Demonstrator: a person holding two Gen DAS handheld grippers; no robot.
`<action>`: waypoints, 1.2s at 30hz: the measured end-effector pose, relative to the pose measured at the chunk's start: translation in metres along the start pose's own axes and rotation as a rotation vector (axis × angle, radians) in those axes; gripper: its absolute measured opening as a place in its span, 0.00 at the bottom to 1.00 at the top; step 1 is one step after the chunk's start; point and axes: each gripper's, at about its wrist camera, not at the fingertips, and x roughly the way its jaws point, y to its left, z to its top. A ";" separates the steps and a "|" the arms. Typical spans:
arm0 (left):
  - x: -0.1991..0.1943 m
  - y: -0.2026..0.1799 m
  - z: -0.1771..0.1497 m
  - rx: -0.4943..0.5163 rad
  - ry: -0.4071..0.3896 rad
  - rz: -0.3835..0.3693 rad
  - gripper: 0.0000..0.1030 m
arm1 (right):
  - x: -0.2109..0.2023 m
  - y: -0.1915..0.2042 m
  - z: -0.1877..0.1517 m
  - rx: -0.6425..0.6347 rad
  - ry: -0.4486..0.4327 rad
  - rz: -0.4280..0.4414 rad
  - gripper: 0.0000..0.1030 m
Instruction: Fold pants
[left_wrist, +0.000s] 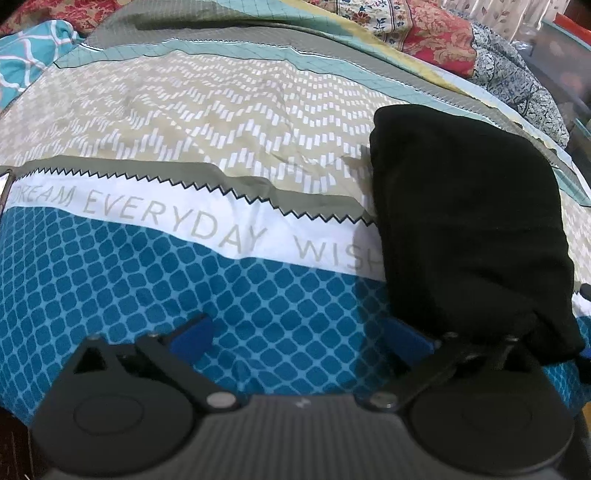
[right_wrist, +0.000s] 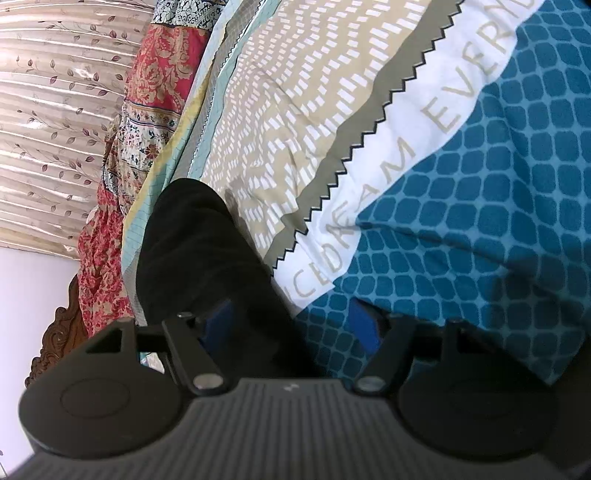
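Observation:
The black pants (left_wrist: 469, 229) lie folded into a compact bundle on the patterned bedsheet (left_wrist: 184, 122), at the right of the left wrist view. My left gripper (left_wrist: 299, 332) stands wide open over the blue part of the sheet. Its right blue finger (left_wrist: 406, 332) is at the bundle's near edge, and nothing lies between the fingers. In the right wrist view the pants (right_wrist: 199, 251) reach down from the left between the fingers of my right gripper (right_wrist: 291, 326). This gripper is open: the left finger (right_wrist: 218, 325) is against the cloth and the right finger (right_wrist: 364, 328) stands apart from it over the sheet.
A red floral quilt (left_wrist: 436, 33) and a dark patterned cloth (left_wrist: 513, 81) are bunched along the bed's far edge. A teal pillow (left_wrist: 26, 59) lies at the far left. A leaf-print curtain (right_wrist: 55, 110) and a carved wooden bed frame (right_wrist: 59, 339) stand beyond the bed.

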 end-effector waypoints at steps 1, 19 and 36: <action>0.000 0.001 0.000 0.000 -0.002 -0.003 1.00 | 0.000 0.000 0.000 0.000 0.000 0.000 0.70; -0.005 0.002 -0.009 0.015 -0.045 -0.030 1.00 | 0.000 0.000 -0.003 0.001 -0.003 0.001 0.71; -0.008 0.006 -0.013 -0.021 -0.089 -0.046 1.00 | 0.005 0.015 -0.007 -0.033 -0.011 0.022 0.84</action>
